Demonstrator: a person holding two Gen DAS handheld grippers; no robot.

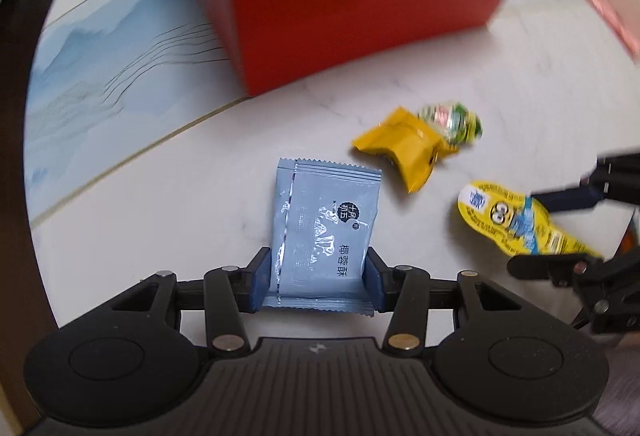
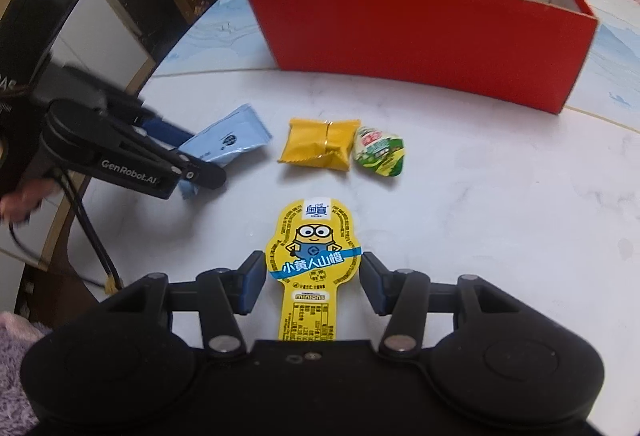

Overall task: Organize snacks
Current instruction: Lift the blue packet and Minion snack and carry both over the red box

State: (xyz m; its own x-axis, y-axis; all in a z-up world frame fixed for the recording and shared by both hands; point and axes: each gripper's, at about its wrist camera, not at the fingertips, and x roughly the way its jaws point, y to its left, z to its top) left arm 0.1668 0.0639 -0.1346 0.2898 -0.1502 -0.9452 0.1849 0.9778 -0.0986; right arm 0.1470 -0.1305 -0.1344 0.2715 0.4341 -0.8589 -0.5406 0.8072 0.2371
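Between the red box [image 2: 420, 48] and my near desk [image 1: 180, 196] edge, my left claw [image 1: 318, 272] pinches the blue packet [image 1: 324, 228]; my right claw [image 2: 312, 282] straddles, unclenched, the Minion snack [image 2: 312, 260]. Squeeze squarely before lifting.

My left claw [image 1: 318, 276] is black with dark blue pads, and so is my right claw [image 2: 313, 282]. Between the left pads I see a pale grey-blue packet [image 1: 324, 228] with silvery print and a black round mark. The shaped packet [image 2: 311, 268] between my right pads is yellow with a goggle-eyed cartoon figure and a blue band. Further off lie a mustard-yellow wrapper [image 2: 320, 148] and a green-and-white one [image 2: 380, 152]. The box [image 2: 420, 44] is red outside, white inside. My worktop [image 2: 500, 204] is white marble with pale blue landscape panels.
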